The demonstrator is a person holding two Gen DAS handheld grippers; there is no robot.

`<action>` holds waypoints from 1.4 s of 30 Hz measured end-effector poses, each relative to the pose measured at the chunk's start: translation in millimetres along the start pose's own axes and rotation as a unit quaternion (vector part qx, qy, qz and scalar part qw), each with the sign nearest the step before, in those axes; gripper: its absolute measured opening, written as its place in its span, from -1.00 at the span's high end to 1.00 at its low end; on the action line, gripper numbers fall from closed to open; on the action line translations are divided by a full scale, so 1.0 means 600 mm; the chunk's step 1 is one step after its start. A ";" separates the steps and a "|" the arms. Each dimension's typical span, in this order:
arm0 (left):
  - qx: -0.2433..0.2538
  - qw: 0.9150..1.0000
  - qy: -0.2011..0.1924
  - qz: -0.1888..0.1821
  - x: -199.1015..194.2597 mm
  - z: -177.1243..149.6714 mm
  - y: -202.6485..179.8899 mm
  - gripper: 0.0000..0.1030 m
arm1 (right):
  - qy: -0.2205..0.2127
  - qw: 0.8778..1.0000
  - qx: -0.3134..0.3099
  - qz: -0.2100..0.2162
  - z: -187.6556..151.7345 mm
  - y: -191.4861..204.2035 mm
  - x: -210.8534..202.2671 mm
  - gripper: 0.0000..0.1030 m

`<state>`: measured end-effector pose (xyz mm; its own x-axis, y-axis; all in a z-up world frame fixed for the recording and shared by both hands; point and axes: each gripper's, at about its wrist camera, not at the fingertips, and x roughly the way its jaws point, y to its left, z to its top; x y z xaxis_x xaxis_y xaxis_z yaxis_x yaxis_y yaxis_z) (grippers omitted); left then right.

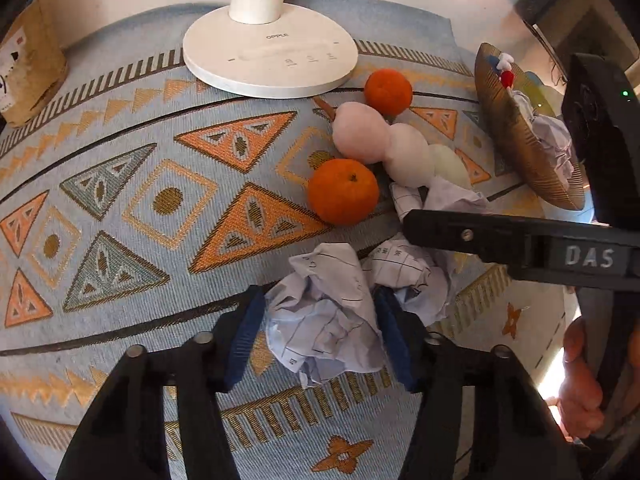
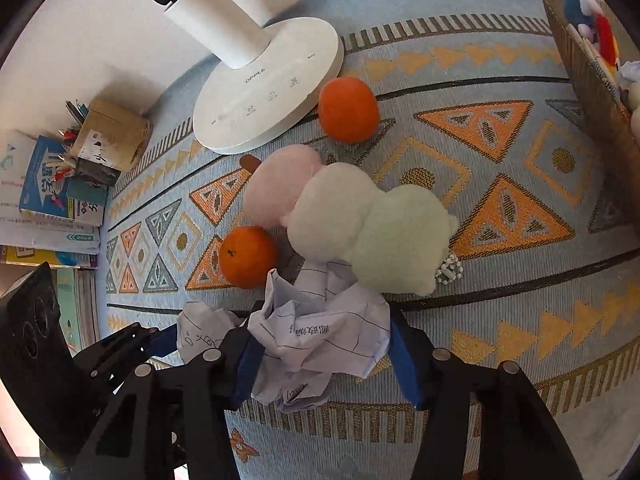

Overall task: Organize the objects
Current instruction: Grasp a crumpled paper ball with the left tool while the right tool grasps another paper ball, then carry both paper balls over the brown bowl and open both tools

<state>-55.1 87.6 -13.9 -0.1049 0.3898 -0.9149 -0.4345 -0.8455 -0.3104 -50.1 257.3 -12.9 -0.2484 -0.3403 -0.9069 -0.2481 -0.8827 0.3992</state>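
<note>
**Between both sets of fingers, crumpled paper**

Between the left gripper [image 1: 320, 336] fingers sits a crumpled paper ball [image 1: 326, 320], blue pads pressing both its sides. The right gripper [image 2: 320, 352] clamps a second paper wad [image 2: 320, 340] just beside it. Beyond them on the patterned tablecloth [image 1: 120, 200] lie two oranges [image 1: 343, 192] [image 1: 388, 91] flanking a pastel plush toy [image 2: 352, 216]. Farther off stand a white lamp base [image 1: 270, 56] and a woven basket [image 1: 516, 132] holding more paper.

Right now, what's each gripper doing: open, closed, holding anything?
Left gripper: closed around a crumpled paper ball on the tablecloth.
Right gripper: closed around another crumpled paper wad.
</note>
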 end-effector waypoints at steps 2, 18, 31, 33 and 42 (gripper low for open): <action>0.009 1.000 -0.003 0.010 -0.002 -0.001 -0.005 0.12 | -0.004 1.000 -0.007 0.006 -0.005 0.002 -0.006 -0.05; 0.035 0.996 -0.079 0.036 -0.115 0.022 -0.107 0.14 | -0.116 0.991 -0.062 0.031 -0.059 0.002 -0.188 -0.05; 0.175 0.975 -0.129 0.041 -0.093 0.155 -0.403 0.15 | -0.277 0.954 0.070 -0.088 -0.050 -0.218 -0.458 -0.05; 0.178 0.974 -0.126 0.057 -0.069 0.176 -0.426 0.14 | -0.276 0.952 0.098 -0.086 -0.043 -0.246 -0.468 -0.05; 0.203 0.969 -0.124 0.070 -0.038 0.239 -0.484 0.14 | -0.272 0.947 0.141 -0.096 -0.003 -0.299 -0.463 -0.05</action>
<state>-54.8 376.6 134.2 -0.3770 0.4001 -0.8353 -0.7116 -0.7024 -0.0152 65.3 509.5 167.2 -0.6006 0.1026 -0.7929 -0.5589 -0.7631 0.3246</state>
